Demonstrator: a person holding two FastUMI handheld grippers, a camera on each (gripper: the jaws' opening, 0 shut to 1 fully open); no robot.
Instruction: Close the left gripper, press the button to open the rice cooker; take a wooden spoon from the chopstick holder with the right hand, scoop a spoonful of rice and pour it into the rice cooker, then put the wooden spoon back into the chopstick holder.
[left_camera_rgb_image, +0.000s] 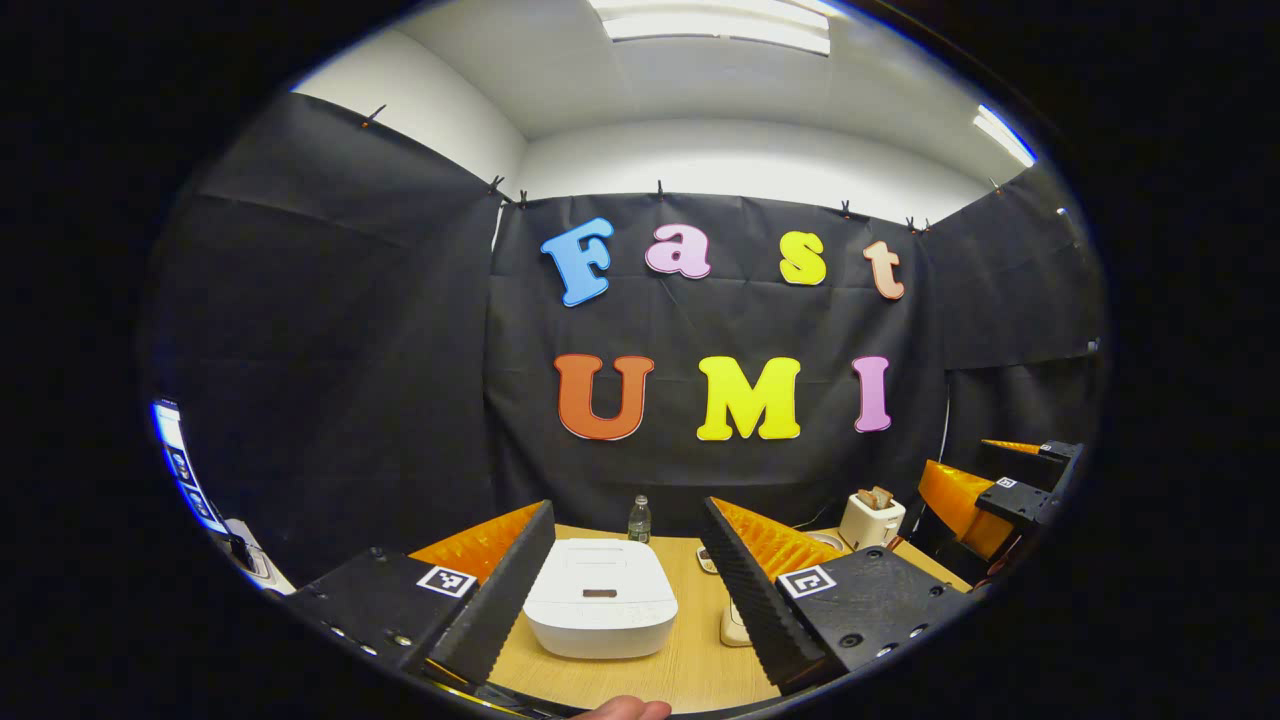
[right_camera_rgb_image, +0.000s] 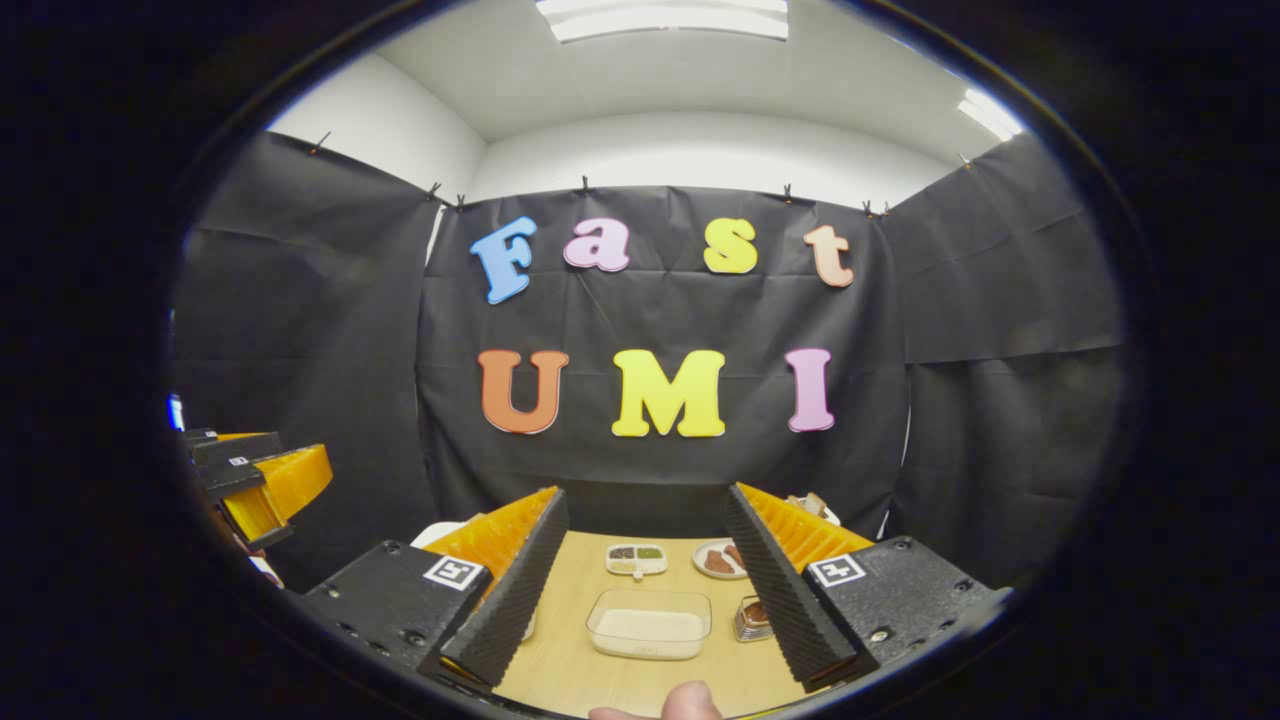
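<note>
A fingertip (left_camera_rgb_image: 622, 708) pokes in at the bottom edge of the left gripper view, just before the left hand-held gripper (left_camera_rgb_image: 628, 565), whose fingers stand wide apart and empty. Between them, the white rice cooker (left_camera_rgb_image: 600, 597) sits lid-down on the wooden worktop (left_camera_rgb_image: 690, 670), a water bottle (left_camera_rgb_image: 639, 519) behind it. The right hand-held gripper (right_camera_rgb_image: 645, 560) is likewise spread open, empty, above a clear container of rice (right_camera_rgb_image: 648, 624) with small dishes (right_camera_rgb_image: 636, 559) beyond.
</note>
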